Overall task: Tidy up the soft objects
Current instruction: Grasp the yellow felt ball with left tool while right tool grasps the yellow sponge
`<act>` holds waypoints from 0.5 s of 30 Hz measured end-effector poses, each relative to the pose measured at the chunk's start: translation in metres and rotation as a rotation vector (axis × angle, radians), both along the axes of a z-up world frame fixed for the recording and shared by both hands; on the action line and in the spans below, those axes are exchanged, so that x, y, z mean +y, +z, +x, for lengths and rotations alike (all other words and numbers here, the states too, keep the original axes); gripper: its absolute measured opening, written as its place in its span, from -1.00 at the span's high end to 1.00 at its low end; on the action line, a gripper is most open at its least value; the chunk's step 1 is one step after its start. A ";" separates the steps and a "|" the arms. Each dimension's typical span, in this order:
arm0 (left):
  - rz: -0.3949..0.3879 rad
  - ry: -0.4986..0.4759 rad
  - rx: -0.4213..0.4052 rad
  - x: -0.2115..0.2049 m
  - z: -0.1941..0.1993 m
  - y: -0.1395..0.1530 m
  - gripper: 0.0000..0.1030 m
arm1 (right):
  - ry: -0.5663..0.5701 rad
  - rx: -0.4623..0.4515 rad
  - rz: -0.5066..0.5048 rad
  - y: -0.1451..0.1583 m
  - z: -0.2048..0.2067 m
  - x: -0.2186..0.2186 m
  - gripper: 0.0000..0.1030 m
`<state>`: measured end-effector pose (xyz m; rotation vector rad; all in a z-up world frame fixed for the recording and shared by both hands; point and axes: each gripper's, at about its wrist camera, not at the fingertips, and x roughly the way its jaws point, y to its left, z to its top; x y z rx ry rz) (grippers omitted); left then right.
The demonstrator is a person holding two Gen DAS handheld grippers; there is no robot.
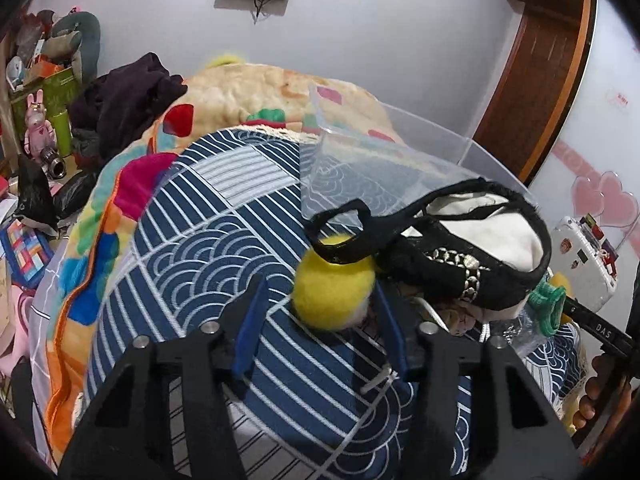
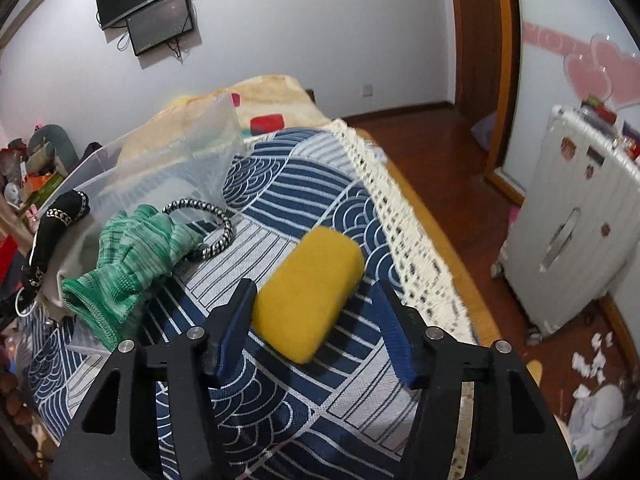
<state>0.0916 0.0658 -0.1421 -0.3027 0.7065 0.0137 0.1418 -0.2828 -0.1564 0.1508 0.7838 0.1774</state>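
On the blue-and-white patterned cover (image 2: 304,184) of the bed lie the soft objects. Left gripper (image 1: 320,308): fingers spread wide, holding nothing. A yellow fuzzy ball (image 1: 334,280) lies on the cover just ahead of the gap, nearer the right finger (image 1: 390,336); contact with that finger cannot be told. A black strap (image 1: 340,236) loops over the top of the ball. The strap belongs to a black-and-white cap (image 1: 472,248) with a metal chain band, which lies just right of the ball on a heap of small items. A clear plastic bin (image 1: 400,160) stands behind the cap, toward the far edge of the cover.

Right gripper (image 2: 316,312): fingers spread wide, holding nothing. A yellow sponge (image 2: 310,292) lies tilted on the cover between the two fingers; its left side is close against the left finger (image 2: 236,320), its right side apart from the right finger. The sponge is near the fringed right edge (image 2: 404,232) of the cover. A green knit glove (image 2: 132,252) lies to the left of the sponge, apart from it. A black-and-white braided cord (image 2: 216,224) curves behind the glove, touching it. The cap and the bin lie farther left.

A white suitcase (image 2: 568,240) stands on the wooden floor (image 2: 448,168) beside the bed.
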 end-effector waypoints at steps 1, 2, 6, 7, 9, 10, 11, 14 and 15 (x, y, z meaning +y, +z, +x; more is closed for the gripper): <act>-0.016 -0.010 0.004 -0.001 0.002 -0.002 0.23 | 0.005 0.004 0.007 0.000 -0.001 -0.001 0.04; -0.030 -0.021 0.006 0.000 0.003 -0.002 0.29 | 0.011 0.002 0.012 0.000 -0.002 -0.001 0.16; 0.002 -0.018 -0.013 -0.005 -0.003 0.002 0.30 | 0.021 -0.017 -0.006 0.003 0.000 0.006 0.24; 0.019 -0.014 -0.019 -0.006 -0.005 0.004 0.30 | 0.023 -0.024 -0.011 0.004 -0.002 0.007 0.24; 0.050 -0.006 -0.034 -0.008 -0.010 0.010 0.30 | 0.024 -0.037 -0.009 0.007 -0.004 0.009 0.25; 0.058 -0.003 -0.045 -0.008 -0.013 0.014 0.30 | 0.024 -0.046 -0.005 0.010 -0.006 0.009 0.25; 0.064 0.001 -0.057 -0.008 -0.016 0.018 0.30 | 0.025 -0.053 0.002 0.012 -0.005 0.010 0.25; 0.074 0.013 -0.100 -0.007 -0.024 0.033 0.30 | 0.034 -0.085 0.020 0.023 -0.007 0.012 0.25; 0.077 0.014 -0.116 -0.007 -0.026 0.039 0.30 | 0.039 -0.094 0.022 0.025 -0.007 0.014 0.25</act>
